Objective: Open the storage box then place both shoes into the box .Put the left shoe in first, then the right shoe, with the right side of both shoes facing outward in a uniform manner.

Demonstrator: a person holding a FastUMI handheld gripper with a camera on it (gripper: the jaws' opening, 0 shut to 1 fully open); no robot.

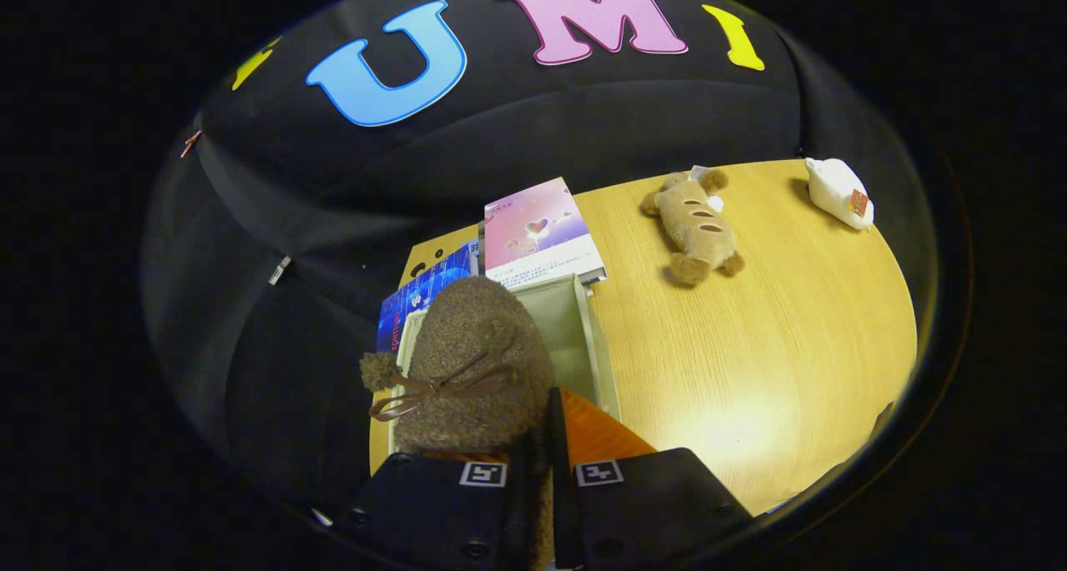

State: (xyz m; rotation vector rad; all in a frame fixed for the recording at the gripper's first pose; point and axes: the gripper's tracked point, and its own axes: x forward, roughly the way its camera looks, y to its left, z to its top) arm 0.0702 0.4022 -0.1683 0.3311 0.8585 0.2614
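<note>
Gripper view: a fuzzy brown shoe (475, 363), slipper-like with a thin brown lace bow and a small pompom at its side, hangs just ahead of the gripper (542, 463), whose fingers stand nearly together and appear to pinch the shoe's rear edge; the contact itself is hidden by the fingers, so the hold is likely rather than certain. The shoe sits over the open storage box (596, 338), a pale, straight-walled rectangular bin with a smooth, rigid look, on the near left part of a light wood-grain table (792, 329). An orange panel (604, 438), possibly the box's flap, lies between the fingers and the box wall.

Judged by its pile, the shoe is light, soft and floppy: it should sag and swing from a narrow pinch, and the fleece can slip or compress. The firmer collar or sole edge looks the safest place to hold, not the bow or pompom.

Beyond the box, a glossy pink booklet (538, 229) and a blue one (425, 292) lean at the table's far edge. Well apart to the right lie a bread-shaped plush toy (696, 225) and a white plush (838, 192), both soft and rounded.
</note>
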